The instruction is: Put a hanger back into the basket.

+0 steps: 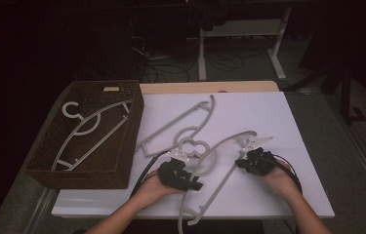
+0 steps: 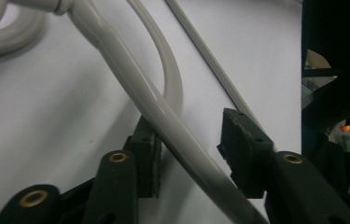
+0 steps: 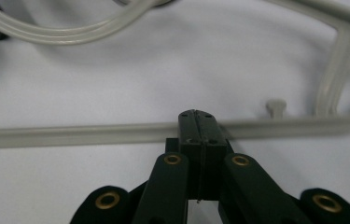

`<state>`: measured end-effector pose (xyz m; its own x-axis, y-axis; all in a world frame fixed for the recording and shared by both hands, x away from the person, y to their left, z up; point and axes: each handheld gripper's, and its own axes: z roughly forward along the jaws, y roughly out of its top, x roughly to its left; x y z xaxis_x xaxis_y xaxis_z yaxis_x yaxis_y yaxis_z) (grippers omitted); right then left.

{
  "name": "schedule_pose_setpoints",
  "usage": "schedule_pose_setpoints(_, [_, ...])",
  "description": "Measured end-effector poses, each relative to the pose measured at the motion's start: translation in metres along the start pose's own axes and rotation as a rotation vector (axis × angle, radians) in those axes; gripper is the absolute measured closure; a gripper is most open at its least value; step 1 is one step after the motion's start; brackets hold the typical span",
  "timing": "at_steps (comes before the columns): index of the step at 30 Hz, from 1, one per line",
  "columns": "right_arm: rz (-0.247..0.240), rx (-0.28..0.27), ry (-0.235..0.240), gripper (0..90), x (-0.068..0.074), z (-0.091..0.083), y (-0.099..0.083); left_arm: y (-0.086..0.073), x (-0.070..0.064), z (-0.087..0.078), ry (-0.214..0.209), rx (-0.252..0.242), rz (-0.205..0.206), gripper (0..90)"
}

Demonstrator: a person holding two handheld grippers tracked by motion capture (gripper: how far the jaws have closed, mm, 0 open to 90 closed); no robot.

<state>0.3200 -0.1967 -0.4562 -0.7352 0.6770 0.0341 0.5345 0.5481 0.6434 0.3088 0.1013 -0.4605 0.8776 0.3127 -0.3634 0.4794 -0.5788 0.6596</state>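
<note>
White board covers the table, with a dark room and tangled cables behind it. At the table's left end sits a brown woven basket that already holds one pale hanger. Two more lie on the white surface: a far hanger beside the basket, and the near hanger stretched between the two hands. The near hanger looks like thin moulded plastic, so I judge it light, fairly stiff along its bars yet springy, and smooth enough to slip.

The left gripper stands wide open, its jaws straddling the thick curved arm just below the hook, not yet pinching. The right gripper appears clamped tight, its closed tips meeting the thin straight bar; whether the bar is truly pinched I cannot tell. Best hold: the thick arm near the neck, where the plastic should flex least.
</note>
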Motion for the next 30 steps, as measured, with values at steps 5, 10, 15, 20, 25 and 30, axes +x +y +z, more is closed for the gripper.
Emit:
schedule_pose_setpoints(5, [-0.008,0.004,-0.003,89.3,0.001,0.000,0.001,0.003,0.002,0.000,-0.014,-0.006,-0.048,62.7])
schedule_pose_setpoints(10, [-0.009,-0.013,0.008,88.9,0.000,-0.003,0.002,0.007,0.004,-0.006,0.017,-0.071,-0.111,69.7])
schedule_pose_setpoints(15, [0.012,-0.074,0.038,81.1,0.001,-0.013,0.003,0.013,0.006,-0.012,0.058,-0.112,-0.143,77.6])
schedule_pose_setpoints(20, [0.022,-0.141,0.093,71.4,0.004,-0.025,0.005,0.019,0.004,-0.022,0.092,-0.131,-0.143,78.2])
schedule_pose_setpoints(25, [0.021,-0.198,0.145,53.4,0.010,-0.034,0.010,0.028,0.002,-0.048,0.137,-0.194,-0.137,78.8])
schedule_pose_setpoints(30, [0.019,-0.233,0.150,44.5,0.015,-0.038,0.013,0.040,0.000,-0.076,0.185,-0.205,-0.128,79.2])
